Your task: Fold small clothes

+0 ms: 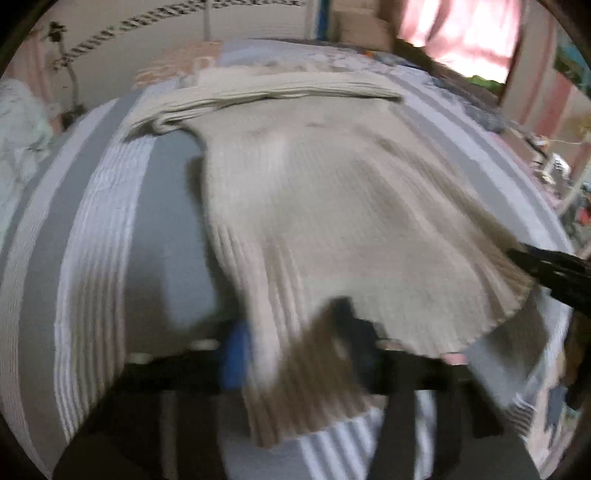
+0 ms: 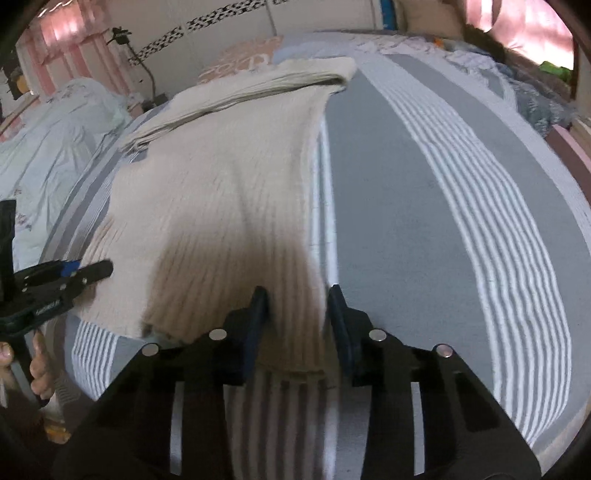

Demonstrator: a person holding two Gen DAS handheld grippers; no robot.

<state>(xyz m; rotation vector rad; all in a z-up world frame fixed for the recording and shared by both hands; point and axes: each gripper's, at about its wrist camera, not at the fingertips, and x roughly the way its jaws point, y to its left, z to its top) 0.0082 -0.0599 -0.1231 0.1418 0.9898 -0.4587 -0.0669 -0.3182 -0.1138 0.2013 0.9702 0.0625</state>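
Right gripper (image 2: 297,317): fingers (image 2: 258,314) set a narrow gap apart, straddling the near right hem corner of the beige ribbed sweater (image 2: 221,184). Knit sits between the fingers, but whether they are closed on it or just around it — cannot tell. Left gripper (image 1: 295,347): blurred in its own view, blue-padded finger (image 1: 232,354) on the left, dark finger on the right, sweater hem draped over and between them; looks like a hold on the cloth, grip not clear. In the right wrist view the left gripper (image 2: 94,271) shows side-on at the sweater's left edge, fingers close together, tip against the knit, a hand (image 2: 38,369) on its handle below.

Sweater lies on the bed (image 2: 406,221), body spread toward the cameras, hem nearest. At the far end a sleeve or top section is folded across it as a long roll. In the left wrist view the near hem is lifted and fanned off the bedspread, the right gripper (image 1: 543,266) at its right corner.

Bedspread grey with white ribbed stripes. Light-blue crumpled bedding (image 2: 55,140) to the left, pink pillow (image 2: 240,59) beyond the sweater, pink curtain (image 1: 461,33) at the far right.
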